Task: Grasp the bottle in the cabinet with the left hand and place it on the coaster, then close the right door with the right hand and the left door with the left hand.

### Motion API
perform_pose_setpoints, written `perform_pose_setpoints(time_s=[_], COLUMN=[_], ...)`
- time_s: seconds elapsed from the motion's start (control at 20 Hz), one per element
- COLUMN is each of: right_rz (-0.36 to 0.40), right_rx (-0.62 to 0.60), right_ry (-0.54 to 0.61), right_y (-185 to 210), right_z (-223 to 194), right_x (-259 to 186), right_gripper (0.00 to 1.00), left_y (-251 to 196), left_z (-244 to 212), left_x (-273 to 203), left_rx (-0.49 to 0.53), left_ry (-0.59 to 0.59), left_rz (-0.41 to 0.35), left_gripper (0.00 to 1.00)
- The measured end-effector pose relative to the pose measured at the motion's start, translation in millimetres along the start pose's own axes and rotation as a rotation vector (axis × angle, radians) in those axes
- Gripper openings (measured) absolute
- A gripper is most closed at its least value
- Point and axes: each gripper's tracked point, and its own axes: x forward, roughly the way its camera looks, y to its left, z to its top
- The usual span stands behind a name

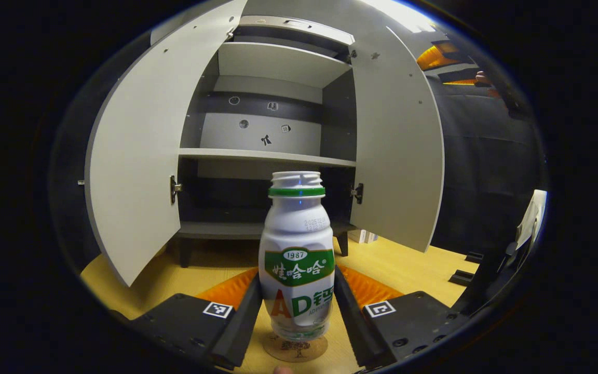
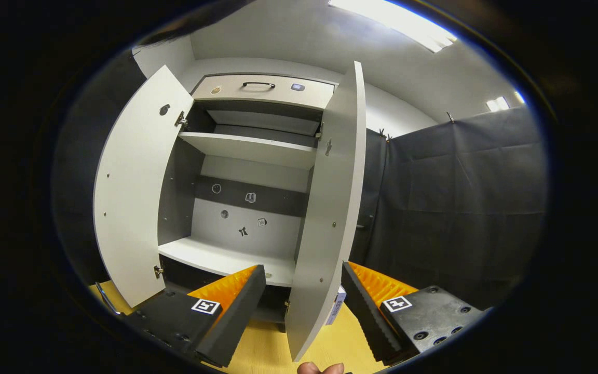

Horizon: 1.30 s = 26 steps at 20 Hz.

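Observation:
A white bottle (image 1: 297,249) with a green label and no cap stands upright on a round cork coaster (image 1: 295,349) on the wooden table. My left gripper (image 1: 297,275) is shut on the bottle, one finger against each side. Behind it the grey cabinet (image 1: 273,156) stands with both doors wide open: left door (image 1: 133,171), right door (image 1: 397,156). Its shelves are bare. In the right gripper view, my right gripper (image 2: 303,267) is open and holds nothing. The right door (image 2: 325,208) stands edge-on in front of it, and the left door (image 2: 133,197) swings out to the left.
The yellow wooden table (image 1: 408,265) runs under the cabinet's short legs. A small box (image 1: 364,236) lies by the right rear leg. Black blocks (image 1: 465,275) sit at the table's right side. Black cloth (image 2: 454,208) walls the booth on the right.

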Motion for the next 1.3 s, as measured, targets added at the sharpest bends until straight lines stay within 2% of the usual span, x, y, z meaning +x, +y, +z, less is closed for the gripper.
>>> perform_pose_setpoints(time_s=[0.35,0.75,0.95,1.0,1.05,1.3], right_rz=[-0.055,-0.081,-0.078,-0.08,-0.081,-0.084], right_rx=[-0.017,-0.042,-0.044,-0.044,-0.043,-0.016], right_ry=[0.031,0.049,0.053,0.052,0.051,0.06], right_y=[-19.7,-23.7,-19.6,-18.7,-18.6,-16.8], right_z=[-4.2,-6.0,-6.0,-5.3,-4.9,-6.7], right_x=[-1.9,-12.1,-17.8,-19.7,-21.3,-30.2], right_gripper=[0.98,0.98,0.97,0.97,0.97,0.97], left_y=[-3.1,0.8,3.0,3.6,3.9,0.5], left_z=[-33.4,-62.9,-72.5,-72.1,-71.3,-77.6], left_x=[12.9,5.1,2.1,0.8,-0.6,-16.8], left_rx=[0.039,0.047,0.029,0.024,0.022,0.037], left_ry=[0.029,0.076,0.115,0.118,0.118,0.151], left_rz=[-0.044,-0.033,-0.026,-0.023,-0.022,-0.05], left_gripper=[0.78,0.79,0.84,0.9,0.92,0.93])
